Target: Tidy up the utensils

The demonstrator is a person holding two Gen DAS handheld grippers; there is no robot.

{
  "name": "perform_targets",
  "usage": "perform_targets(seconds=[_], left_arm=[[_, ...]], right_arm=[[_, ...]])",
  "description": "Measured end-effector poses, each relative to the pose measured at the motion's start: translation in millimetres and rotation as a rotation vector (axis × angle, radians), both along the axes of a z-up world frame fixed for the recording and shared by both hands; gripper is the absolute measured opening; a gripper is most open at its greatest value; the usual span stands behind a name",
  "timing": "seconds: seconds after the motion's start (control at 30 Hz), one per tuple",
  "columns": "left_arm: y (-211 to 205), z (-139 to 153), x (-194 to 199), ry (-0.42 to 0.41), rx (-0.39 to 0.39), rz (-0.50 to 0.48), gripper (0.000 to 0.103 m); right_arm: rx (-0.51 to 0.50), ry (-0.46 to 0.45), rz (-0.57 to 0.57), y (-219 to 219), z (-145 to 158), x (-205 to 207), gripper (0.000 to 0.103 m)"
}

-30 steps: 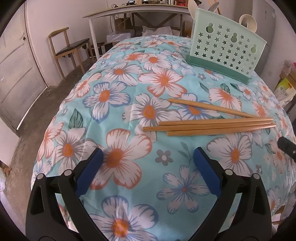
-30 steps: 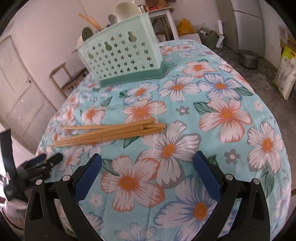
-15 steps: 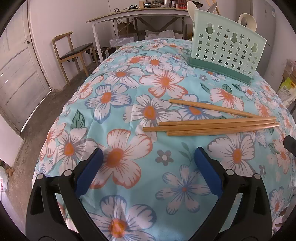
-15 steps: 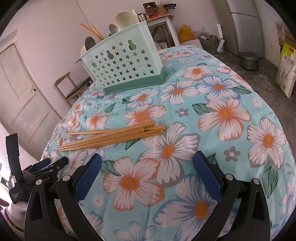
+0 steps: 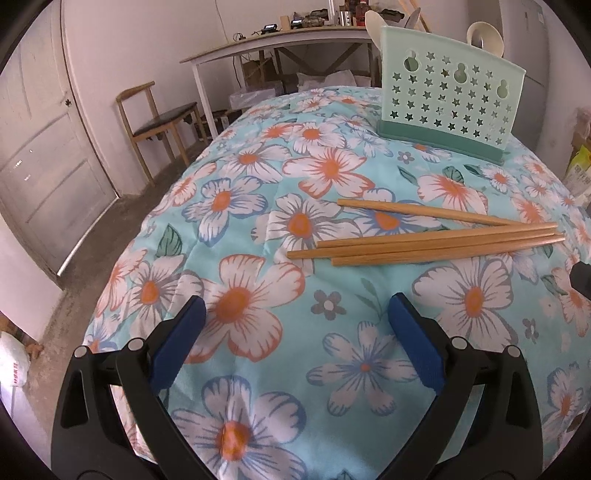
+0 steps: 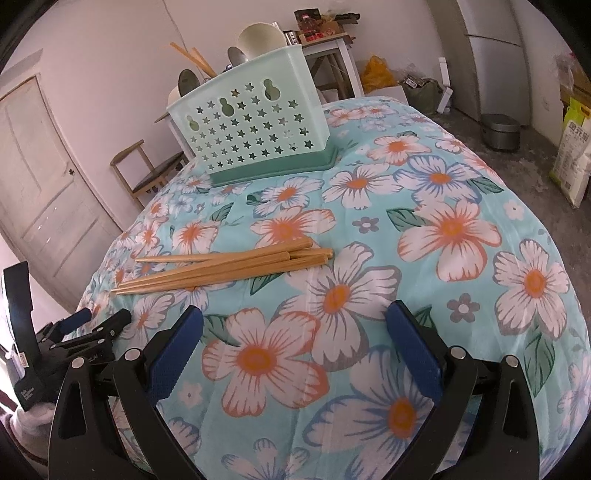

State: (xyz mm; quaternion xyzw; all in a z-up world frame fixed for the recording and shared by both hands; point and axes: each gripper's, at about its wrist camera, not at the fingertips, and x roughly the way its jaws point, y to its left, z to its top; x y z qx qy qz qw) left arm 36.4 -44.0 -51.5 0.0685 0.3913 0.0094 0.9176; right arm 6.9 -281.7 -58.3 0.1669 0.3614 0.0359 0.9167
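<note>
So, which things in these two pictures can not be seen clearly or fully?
- Utensil holder, both views: its pierced front wall hides the inside; only tops of spoons and two chopsticks show above the rim.
- Loose chopsticks, left wrist view: far tips overlap, so which ones touch is unclear.
- Right gripper, left wrist view: cut off by the right edge.
- Sack's print, right wrist view: too small to read.

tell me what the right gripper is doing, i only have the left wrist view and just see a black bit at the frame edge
Observer: The right gripper is open with nothing between its fingers. It hovers over the cloth, short of the chopsticks.
Operator: ok and whats in the holder, i mostly see white tops
Observer: From the right wrist view, two metal spoons stand in the holder too.
</note>
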Motion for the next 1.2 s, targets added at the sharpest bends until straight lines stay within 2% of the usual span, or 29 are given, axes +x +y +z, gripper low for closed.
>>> perform_targets(seconds=[0.27,0.3,0.43,0.6,0.8,0.93,1.1,1.2], left_arm=[[-6,1,-3,-0.028,0.062,-0.006,0.096],[-6,0,-4,-0.026,0.053,-0.005,0.096],[10,-3,2,0.020,-0.085,0.004,0.096],[11,-5,1,0.002,-0.096,-0.016,0.096],[17,-5,3,0.015,-0.124,-0.053,0.096],[19,-5,2,0.014,-0.137,-0.078,0.096],[21,-5,0,0.010,-0.144,-0.102,0.096],[21,-5,-1,0.005,-0.145,-0.116,0.096]], right_arm=[[-0.051,0.024,0.040,4,0,2,0.097],[-0.057,0.037,0.049,4,1,4,0.097],[-0.112,0.120,0.104,10,12,16,0.096],[-0.145,0.016,0.139,22,42,20,0.096],[-0.200,-0.023,0.118,39,54,39,0.093],[-0.248,-0.006,0.072,43,47,47,0.093],[-0.274,0.129,0.045,47,9,45,0.089],[-0.294,0.120,0.026,52,2,31,0.089]])
